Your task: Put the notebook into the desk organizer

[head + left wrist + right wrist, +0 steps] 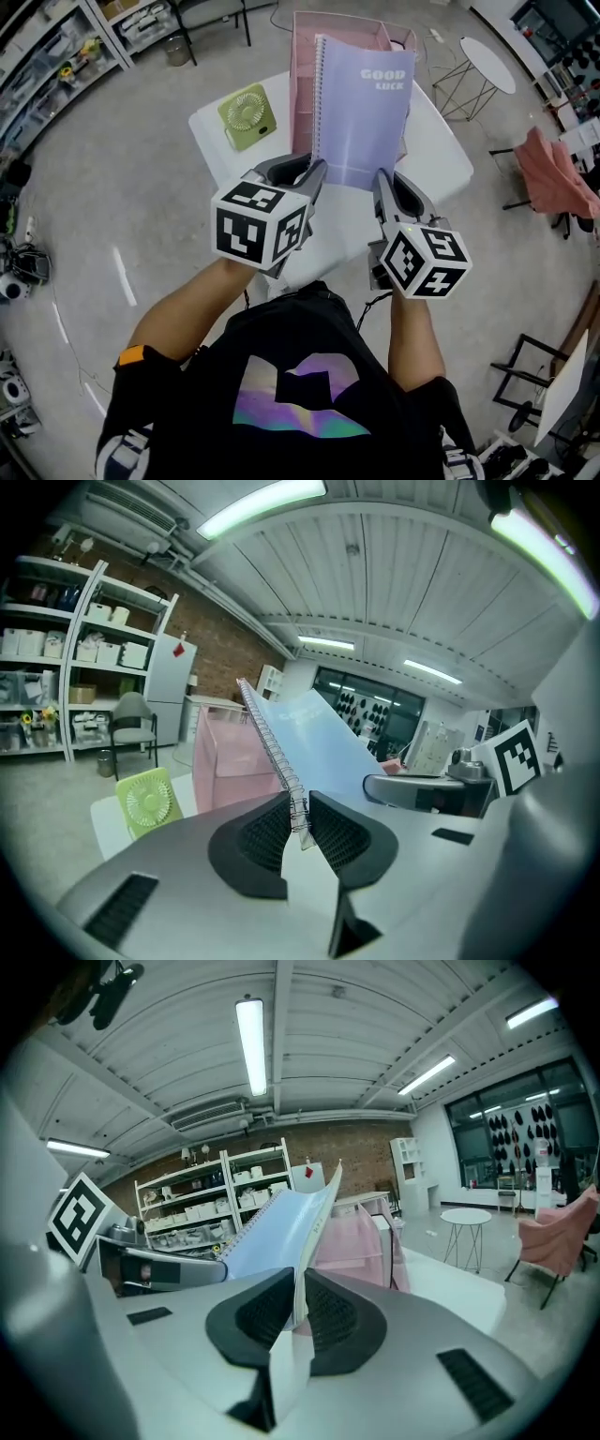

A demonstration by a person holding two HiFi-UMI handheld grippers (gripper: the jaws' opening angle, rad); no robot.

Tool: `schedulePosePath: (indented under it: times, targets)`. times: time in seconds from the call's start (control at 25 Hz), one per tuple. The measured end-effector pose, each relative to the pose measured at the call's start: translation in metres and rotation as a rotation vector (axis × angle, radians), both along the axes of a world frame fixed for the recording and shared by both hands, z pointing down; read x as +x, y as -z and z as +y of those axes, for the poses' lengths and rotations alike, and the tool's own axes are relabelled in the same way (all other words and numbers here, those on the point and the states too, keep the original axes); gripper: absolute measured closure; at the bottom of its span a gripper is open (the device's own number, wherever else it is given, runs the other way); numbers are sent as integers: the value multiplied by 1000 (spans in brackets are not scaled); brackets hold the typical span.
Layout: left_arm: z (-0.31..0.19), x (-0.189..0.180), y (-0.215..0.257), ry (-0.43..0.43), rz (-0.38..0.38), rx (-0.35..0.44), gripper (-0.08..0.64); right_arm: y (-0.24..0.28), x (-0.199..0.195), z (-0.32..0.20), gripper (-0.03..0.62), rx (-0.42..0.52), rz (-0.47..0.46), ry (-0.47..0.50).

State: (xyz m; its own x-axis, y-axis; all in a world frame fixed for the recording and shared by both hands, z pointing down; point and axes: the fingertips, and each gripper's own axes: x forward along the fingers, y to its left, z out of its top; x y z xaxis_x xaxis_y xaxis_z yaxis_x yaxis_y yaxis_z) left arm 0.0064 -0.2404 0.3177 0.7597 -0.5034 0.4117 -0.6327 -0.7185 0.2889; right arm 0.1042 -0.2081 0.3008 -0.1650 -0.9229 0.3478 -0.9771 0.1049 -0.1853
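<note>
A lavender spiral notebook (361,111) hangs in the air, tilted, held up between both grippers over the white table (450,155). My left gripper (317,178) is shut on its near left corner at the wire spiral (281,761). My right gripper (378,183) is shut on its near right corner, the cover edge (314,1227) pinched between the pads. The pink desk organizer (305,84) stands at the table's far side, just behind and under the notebook; it shows pink beyond the jaws in the left gripper view (230,761) and the right gripper view (361,1232).
A small green desk fan (247,117) lies on the table left of the organizer. A round white side table (487,66) and a chair with a pink cloth (553,173) stand to the right. Shelving (56,56) lines the far left.
</note>
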Motion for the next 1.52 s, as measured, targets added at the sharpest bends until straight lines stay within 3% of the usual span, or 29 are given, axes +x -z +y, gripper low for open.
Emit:
schedulePosePath:
  times: [0.68, 1.08, 1.28, 1.52]
  targets:
    - [-146, 38, 6, 130, -116, -57, 491, 2, 36, -152, 540, -62, 29, 31]
    - [-175, 45, -6, 154, -206, -65, 476, -12, 40, -189, 537, -121, 56, 23]
    - [-177, 42, -5, 175, -224, -63, 465, -18, 48, -194, 527, -139, 67, -27]
    - [-171, 36, -8, 201, -317, 22, 446, -31, 63, -184, 493, -157, 148, -106]
